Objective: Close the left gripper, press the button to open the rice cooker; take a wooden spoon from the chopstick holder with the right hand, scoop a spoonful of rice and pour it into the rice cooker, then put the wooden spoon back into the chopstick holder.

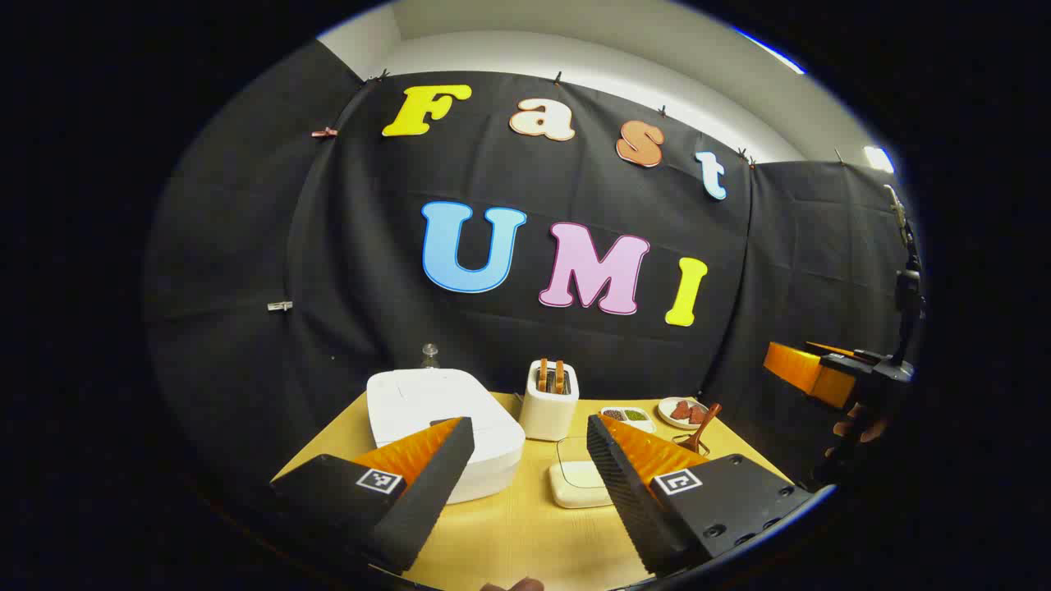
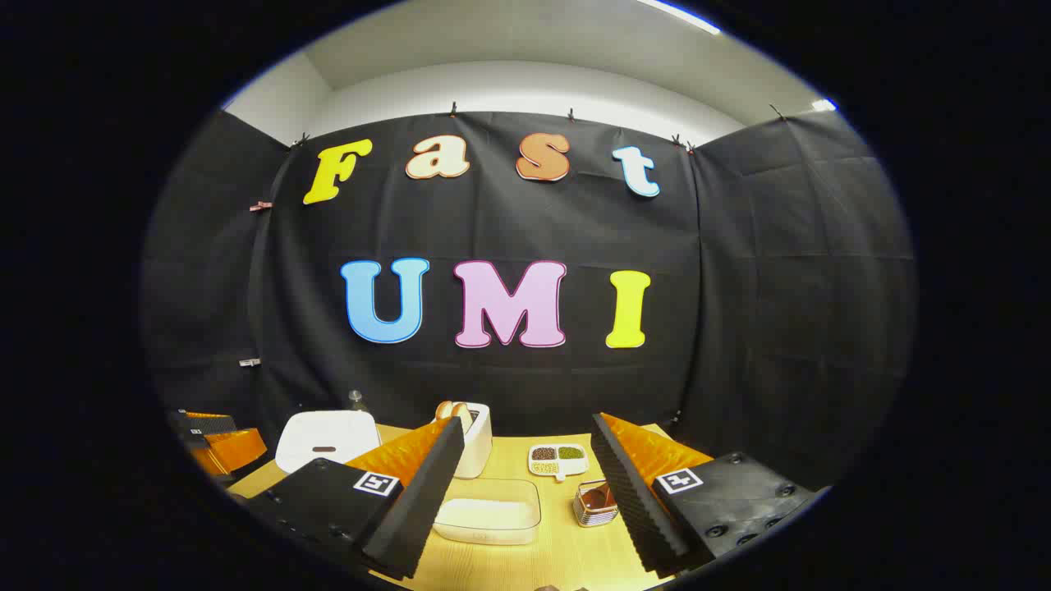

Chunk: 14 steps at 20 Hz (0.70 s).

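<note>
One white, rounded rice cooker [image 1: 443,427] sits lid-down on the pale wooden counter [image 1: 525,533], at its left rear. Beside it stands one white toaster [image 1: 548,400] holding two slices of bread. One clear lidded box of white rice [image 2: 488,510] lies in front, near one metal chopstick holder [image 2: 595,502] (its brown wooden spoon [image 1: 702,427] leans out). One divided dish of grains [image 2: 557,460] sits behind. The left claw [image 1: 530,451] and right claw [image 2: 525,460] both hang released, grasping nothing.
</note>
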{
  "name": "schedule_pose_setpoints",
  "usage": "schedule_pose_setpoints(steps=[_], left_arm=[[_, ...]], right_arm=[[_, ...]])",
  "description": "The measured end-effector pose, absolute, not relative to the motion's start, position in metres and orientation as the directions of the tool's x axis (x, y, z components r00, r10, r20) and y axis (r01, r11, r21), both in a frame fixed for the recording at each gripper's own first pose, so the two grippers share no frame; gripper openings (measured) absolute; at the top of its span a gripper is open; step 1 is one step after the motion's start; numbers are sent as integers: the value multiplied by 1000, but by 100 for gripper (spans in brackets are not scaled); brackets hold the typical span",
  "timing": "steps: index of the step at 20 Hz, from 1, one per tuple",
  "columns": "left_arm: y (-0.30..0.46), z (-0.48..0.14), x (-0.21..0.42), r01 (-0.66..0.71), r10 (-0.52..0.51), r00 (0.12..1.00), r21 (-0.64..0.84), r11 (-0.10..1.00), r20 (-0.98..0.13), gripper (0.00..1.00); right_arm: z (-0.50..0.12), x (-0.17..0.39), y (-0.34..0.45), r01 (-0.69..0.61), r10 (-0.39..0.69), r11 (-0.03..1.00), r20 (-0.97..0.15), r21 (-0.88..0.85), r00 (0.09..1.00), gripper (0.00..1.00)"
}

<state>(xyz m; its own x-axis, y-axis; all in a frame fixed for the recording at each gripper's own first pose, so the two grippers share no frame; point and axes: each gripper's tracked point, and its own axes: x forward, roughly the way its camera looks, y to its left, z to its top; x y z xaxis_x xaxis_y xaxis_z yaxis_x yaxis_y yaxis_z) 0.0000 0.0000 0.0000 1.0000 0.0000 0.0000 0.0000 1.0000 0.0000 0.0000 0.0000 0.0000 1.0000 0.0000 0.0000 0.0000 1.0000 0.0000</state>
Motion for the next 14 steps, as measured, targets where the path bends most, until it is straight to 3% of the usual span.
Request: schedule_pose_setpoints(steps=[14], left_arm=[[-14, 4, 1, -15, 16, 1000, 89, 996, -10, 96]], right_arm=[[1, -3, -14, 7, -7, 1000, 29, -2, 1000, 98]])
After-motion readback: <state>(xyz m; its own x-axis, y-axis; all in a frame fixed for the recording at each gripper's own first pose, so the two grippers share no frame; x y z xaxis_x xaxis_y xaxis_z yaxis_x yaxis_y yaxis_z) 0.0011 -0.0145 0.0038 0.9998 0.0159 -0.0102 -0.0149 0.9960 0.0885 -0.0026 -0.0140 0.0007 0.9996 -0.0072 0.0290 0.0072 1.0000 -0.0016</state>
